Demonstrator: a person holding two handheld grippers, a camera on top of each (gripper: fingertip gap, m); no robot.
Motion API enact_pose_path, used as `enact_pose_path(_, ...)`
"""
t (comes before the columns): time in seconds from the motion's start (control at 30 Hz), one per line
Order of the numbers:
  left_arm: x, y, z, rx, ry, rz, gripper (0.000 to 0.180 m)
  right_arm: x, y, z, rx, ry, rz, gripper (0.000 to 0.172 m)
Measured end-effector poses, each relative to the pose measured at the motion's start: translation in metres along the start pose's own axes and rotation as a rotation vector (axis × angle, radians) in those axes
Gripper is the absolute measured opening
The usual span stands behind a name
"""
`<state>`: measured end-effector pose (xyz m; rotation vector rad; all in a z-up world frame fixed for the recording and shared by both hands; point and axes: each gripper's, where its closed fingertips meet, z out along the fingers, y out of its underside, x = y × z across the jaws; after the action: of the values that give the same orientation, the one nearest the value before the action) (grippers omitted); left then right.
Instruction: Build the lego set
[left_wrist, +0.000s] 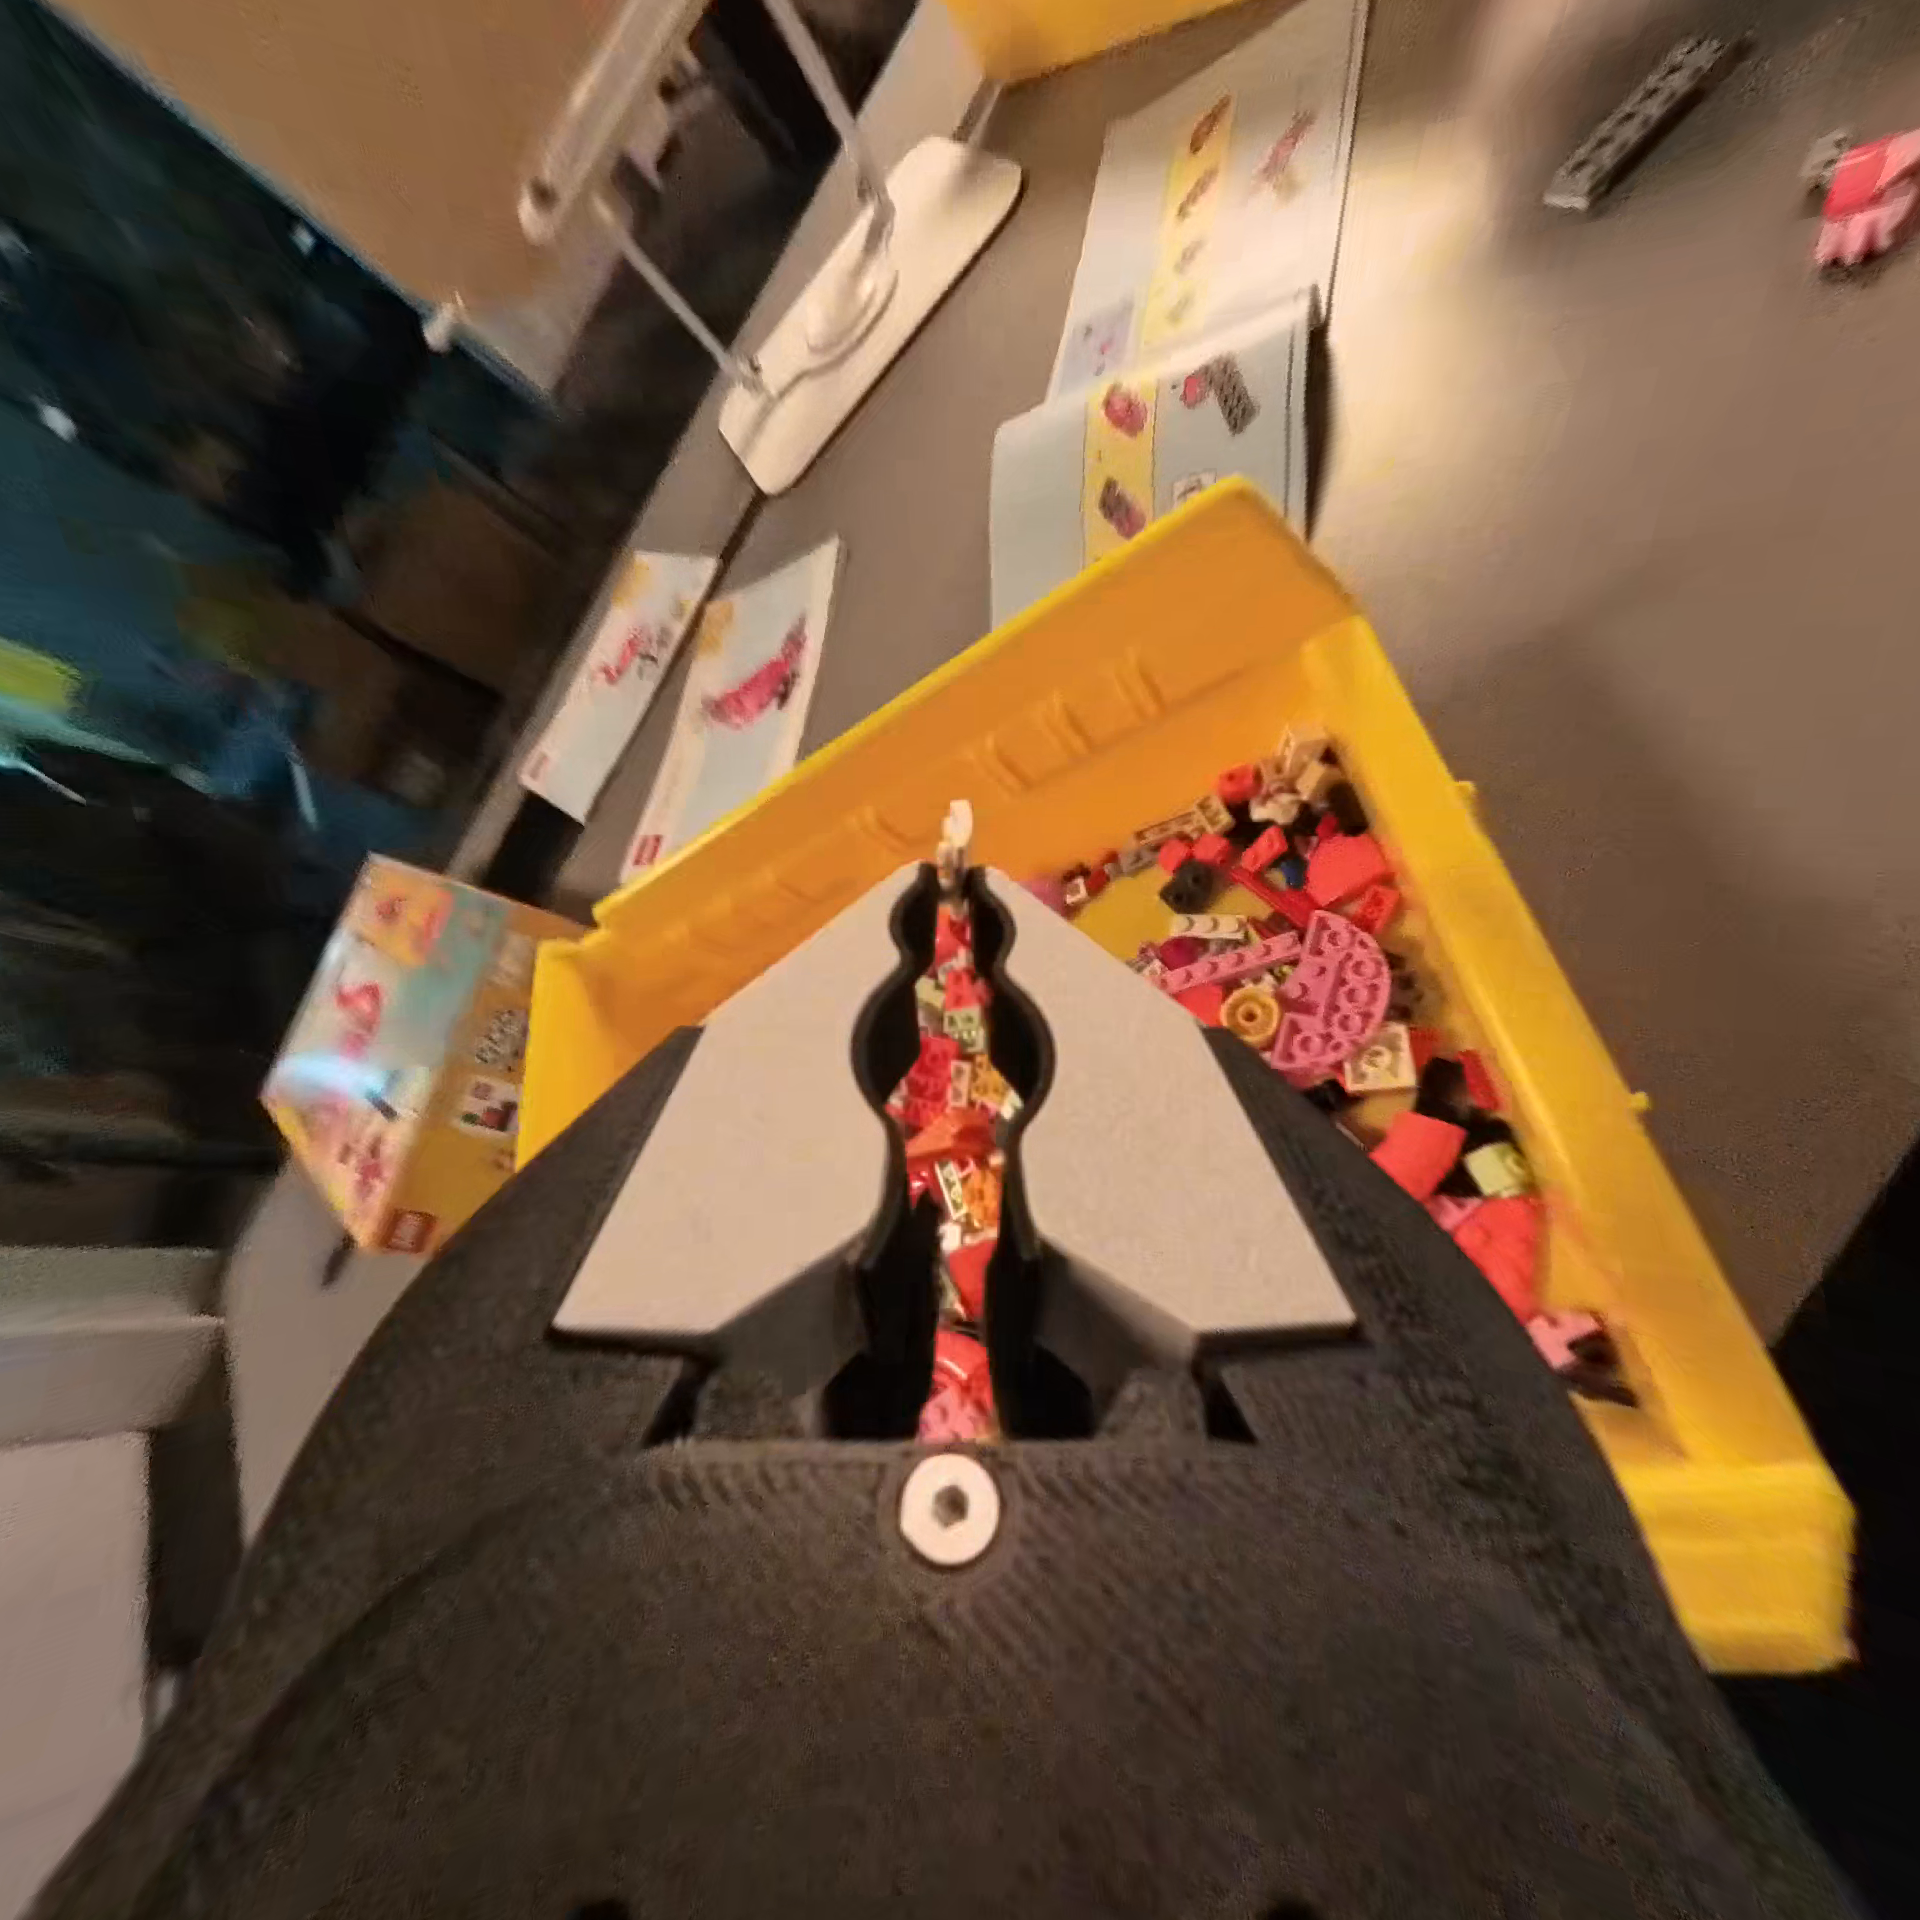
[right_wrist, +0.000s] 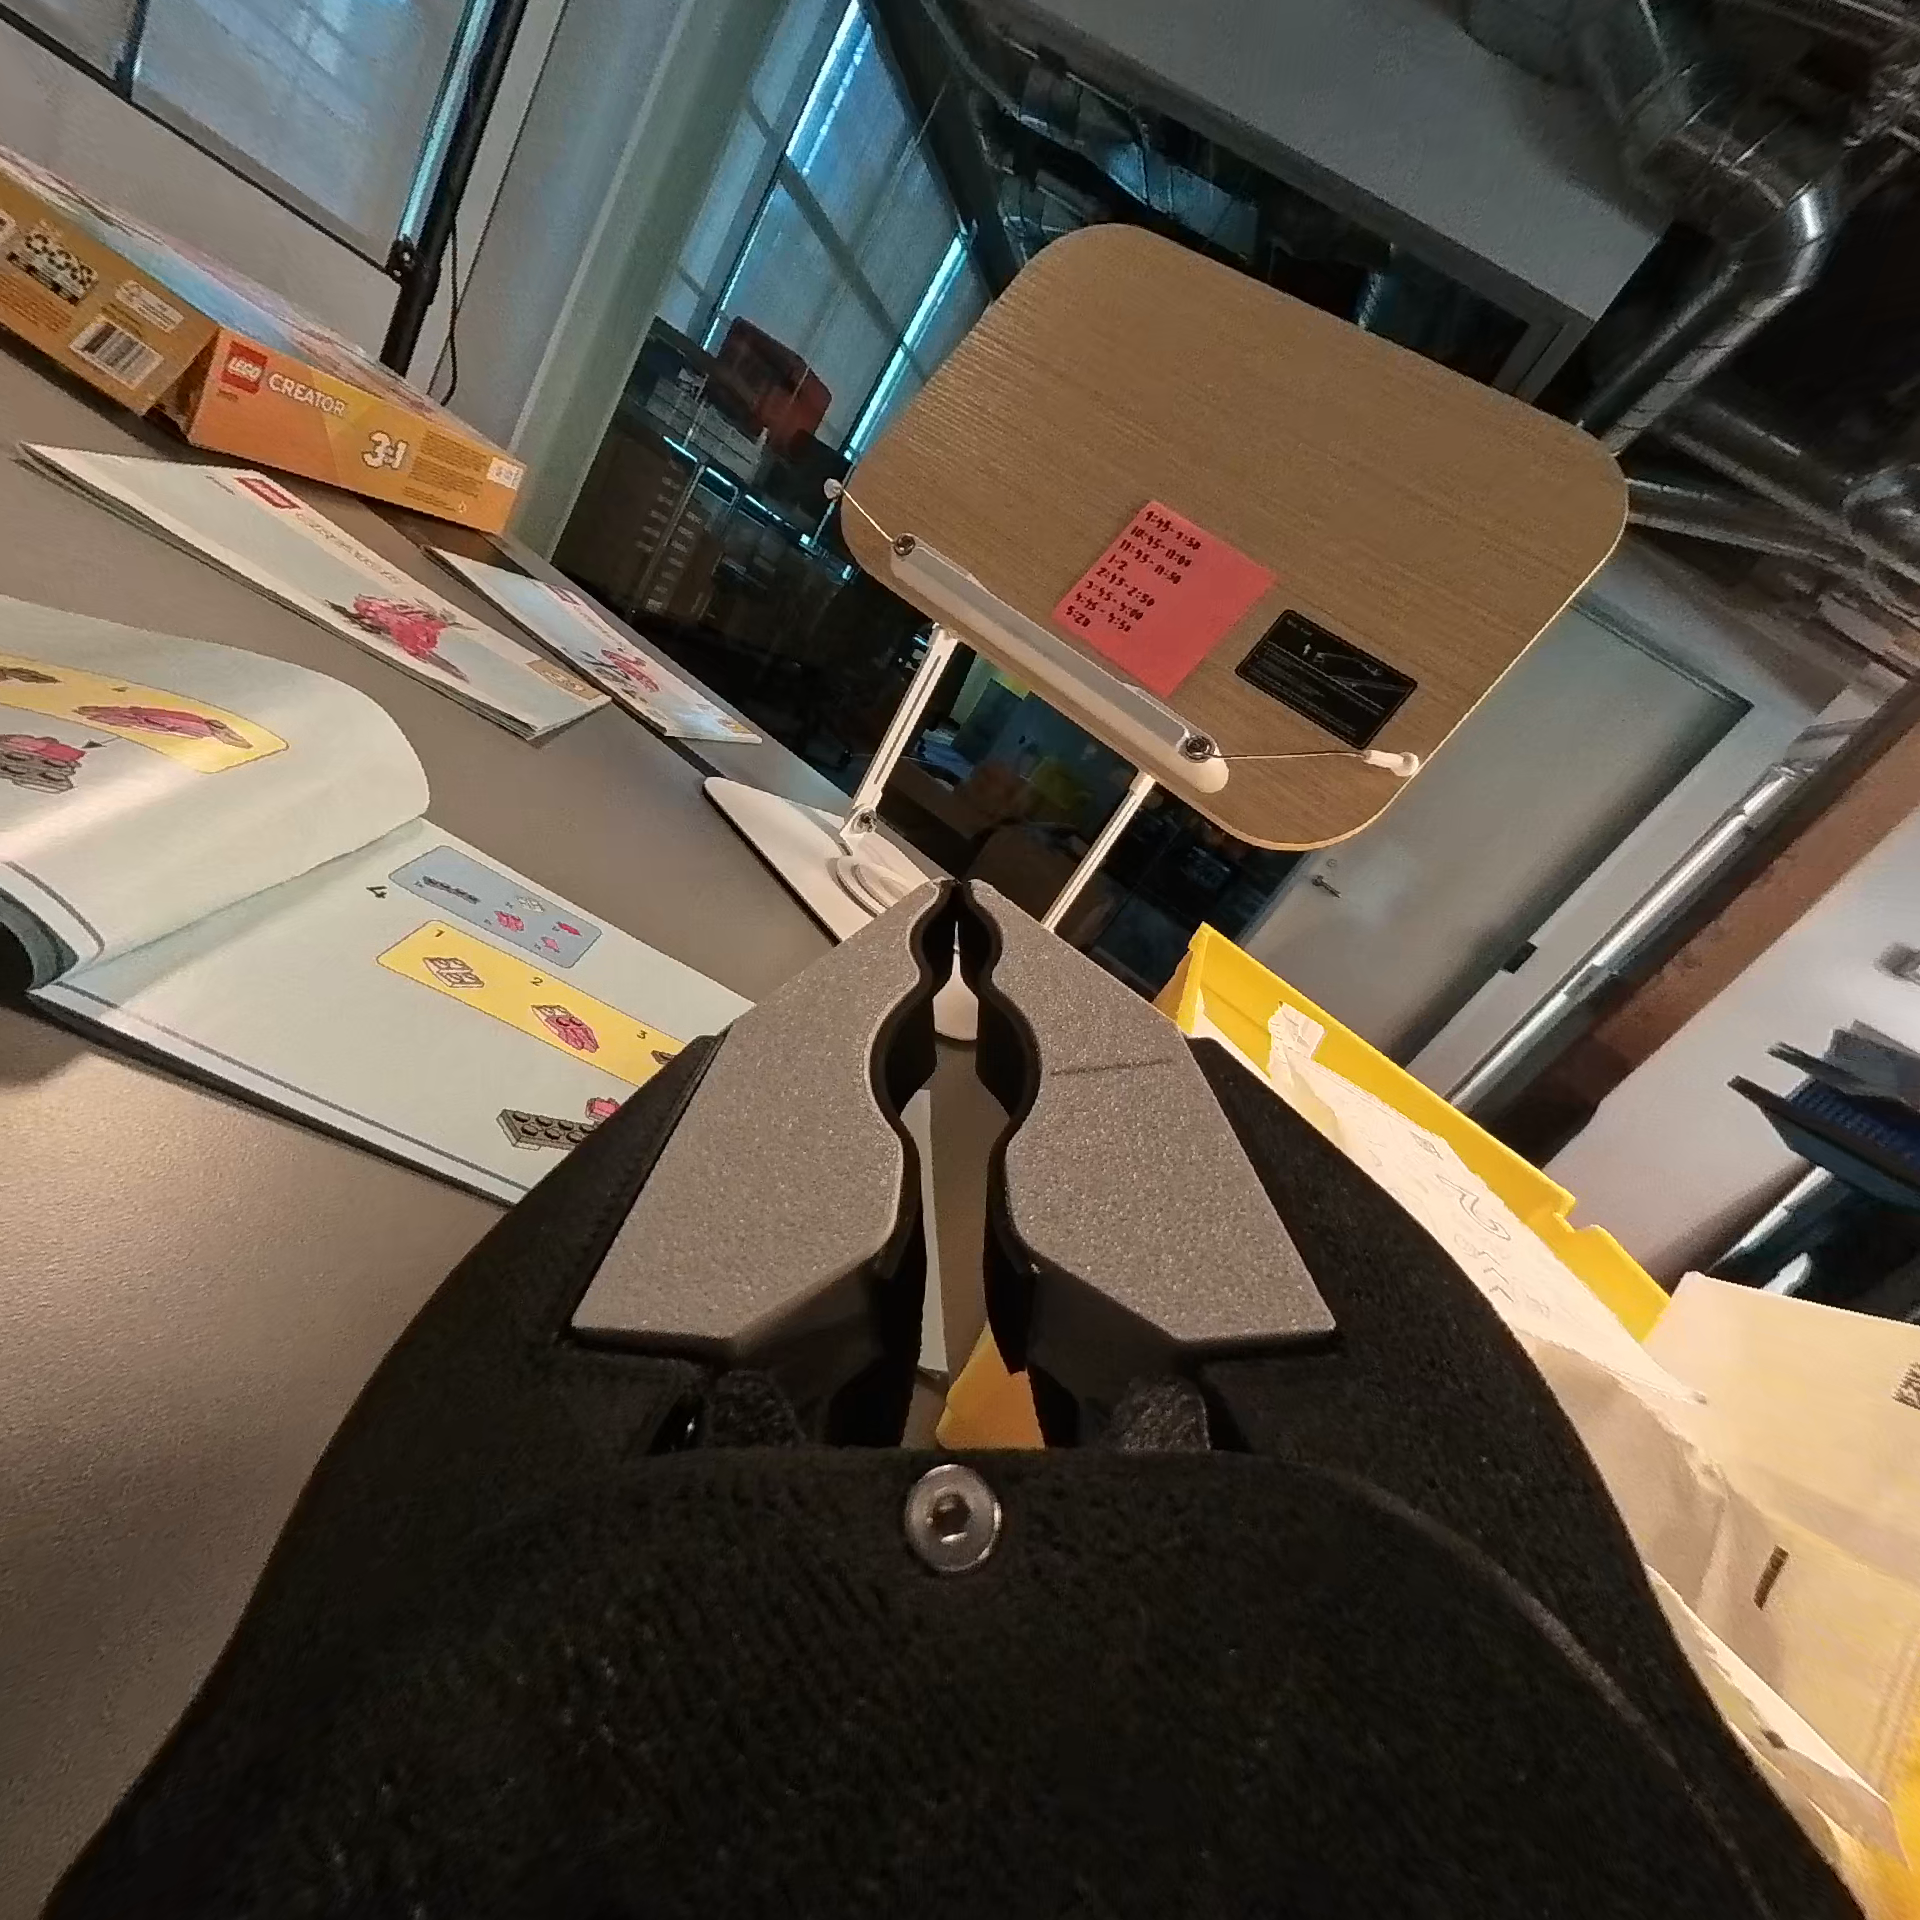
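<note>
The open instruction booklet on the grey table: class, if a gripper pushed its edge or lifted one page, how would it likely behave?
The open instruction booklet would probably slide flat under a push, since it looks thin and light. Its left page already curls upward, so a lifted page would likely flop and bend. The glossy-looking paper may slip between pads.

Office or lab workspace: grey counter (right_wrist: 260, 1299), exposed ceiling ducts (right_wrist: 1714, 208), glass partitions (right_wrist: 831, 260), storage racks behind, wooden document stand (right_wrist: 1247, 468).

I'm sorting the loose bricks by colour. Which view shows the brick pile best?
The left wrist view: it looks down into the yellow bin, with the red and pink brick pile plainly visible. The right wrist view shows only a yellow bin's rim, no bricks.
</note>
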<state>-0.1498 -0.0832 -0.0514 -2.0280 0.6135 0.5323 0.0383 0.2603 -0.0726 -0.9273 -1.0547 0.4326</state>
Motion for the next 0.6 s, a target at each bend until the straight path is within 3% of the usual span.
enact_pose_path(0.3,0.046,-0.027,0.001,0.019,0.026,0.047,0.005,0.000,0.000,0.000,0.000,0.002,0.003,0.000)
enact_pose_path(0.6,0.056,-0.018,0.013,-0.093,0.002,0.003,0.005,0.000,0.000,0.000,0.000,0.002,0.005,0.000)
